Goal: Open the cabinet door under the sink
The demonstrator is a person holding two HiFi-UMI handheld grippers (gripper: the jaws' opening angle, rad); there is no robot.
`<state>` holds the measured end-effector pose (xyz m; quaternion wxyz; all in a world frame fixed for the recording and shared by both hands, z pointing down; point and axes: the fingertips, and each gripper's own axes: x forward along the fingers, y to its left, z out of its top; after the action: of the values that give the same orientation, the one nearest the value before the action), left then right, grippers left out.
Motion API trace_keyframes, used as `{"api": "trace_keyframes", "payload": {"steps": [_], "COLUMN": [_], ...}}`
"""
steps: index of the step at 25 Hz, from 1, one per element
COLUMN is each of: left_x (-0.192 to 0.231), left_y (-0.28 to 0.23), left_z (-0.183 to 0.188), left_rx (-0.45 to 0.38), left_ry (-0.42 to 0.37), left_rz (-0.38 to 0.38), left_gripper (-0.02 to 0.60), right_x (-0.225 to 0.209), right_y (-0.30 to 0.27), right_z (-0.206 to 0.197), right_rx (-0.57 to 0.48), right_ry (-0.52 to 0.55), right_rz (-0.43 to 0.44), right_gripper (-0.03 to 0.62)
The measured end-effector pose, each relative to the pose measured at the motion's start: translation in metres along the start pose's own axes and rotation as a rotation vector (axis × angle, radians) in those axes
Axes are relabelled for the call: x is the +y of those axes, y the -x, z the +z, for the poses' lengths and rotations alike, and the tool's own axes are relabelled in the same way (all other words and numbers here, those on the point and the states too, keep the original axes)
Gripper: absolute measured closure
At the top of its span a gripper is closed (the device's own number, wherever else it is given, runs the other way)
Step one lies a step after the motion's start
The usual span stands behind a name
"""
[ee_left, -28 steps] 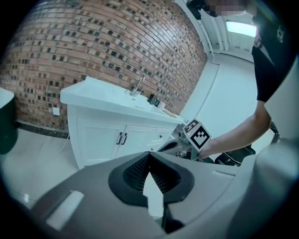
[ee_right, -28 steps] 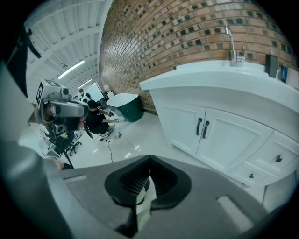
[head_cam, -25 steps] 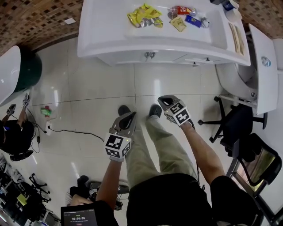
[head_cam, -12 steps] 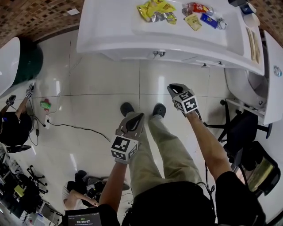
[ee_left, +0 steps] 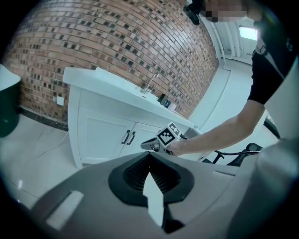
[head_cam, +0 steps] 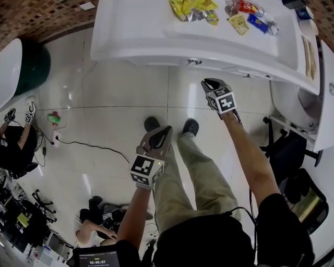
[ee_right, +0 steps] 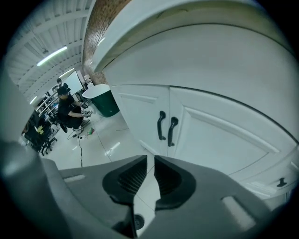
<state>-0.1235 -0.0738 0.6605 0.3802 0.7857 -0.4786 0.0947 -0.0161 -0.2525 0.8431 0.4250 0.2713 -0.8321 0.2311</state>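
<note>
Forward goes the right gripper (head_cam: 211, 83) since a second ago, off from beside the shoes (head_cam: 190, 126) and up close to the cabinet doors (ee_right: 140, 114), while the left gripper (head_cam: 162, 134) has hardly shifted.

Sweeping from the left: a dark green bin (head_cam: 32, 67) by the brick wall, a person (head_cam: 15, 151) low on the floor, and a black cable (head_cam: 88, 147) trailing over the pale tiles.

Next comes the left gripper, held low over the holder's left leg and well back from the doors. Its jaw tips meet, nothing between them. Its own view looks across at the white cabinet front.

Centre now: both cabinet doors stand closed under the white countertop (head_cam: 135, 31). Their two dark handles (ee_right: 166, 128) sit side by side at the seam. From the head view only the handles peek out below the counter's edge.

The right gripper points at them, near but not touching, jaws a narrow slit apart and empty. In its own view the handles sit just above the jaw tips.

Further right, snack packets (head_cam: 195, 8) lie on the countertop, and a black office chair (head_cam: 284, 148) stands at the far right.
</note>
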Motion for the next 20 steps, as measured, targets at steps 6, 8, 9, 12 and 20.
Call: {"api": "trace_keyframes", "payload": {"steps": [6, 8, 9, 12, 20], "left_x": [0.012, 0.016, 0.019, 0.029, 0.044], "left_y": [-0.004, 0.0, 0.002, 0.009, 0.018], "left_z": [0.01, 0.01, 0.01, 0.008, 0.007], "left_rx": [0.002, 0.014, 0.021, 0.028, 0.033], "left_ry": [-0.015, -0.016, -0.017, -0.02, -0.004], "left_rz": [0.002, 0.001, 0.002, 0.02, 0.034], "left_gripper": [0.566, 0.566, 0.566, 0.566, 0.566], "right_x": [-0.027, -0.035, -0.038, -0.042, -0.051], "right_y": [-0.02, -0.028, -0.033, -0.046, -0.068], "right_z": [0.026, 0.031, 0.032, 0.035, 0.046], "right_rx": [0.002, 0.008, 0.014, 0.032, 0.037], "right_ry": [0.023, 0.012, 0.0, -0.044, -0.085], "right_rz": [-0.095, -0.125, -0.135, -0.138, -0.176], "right_gripper": [0.551, 0.535, 0.531, 0.53, 0.528]}}
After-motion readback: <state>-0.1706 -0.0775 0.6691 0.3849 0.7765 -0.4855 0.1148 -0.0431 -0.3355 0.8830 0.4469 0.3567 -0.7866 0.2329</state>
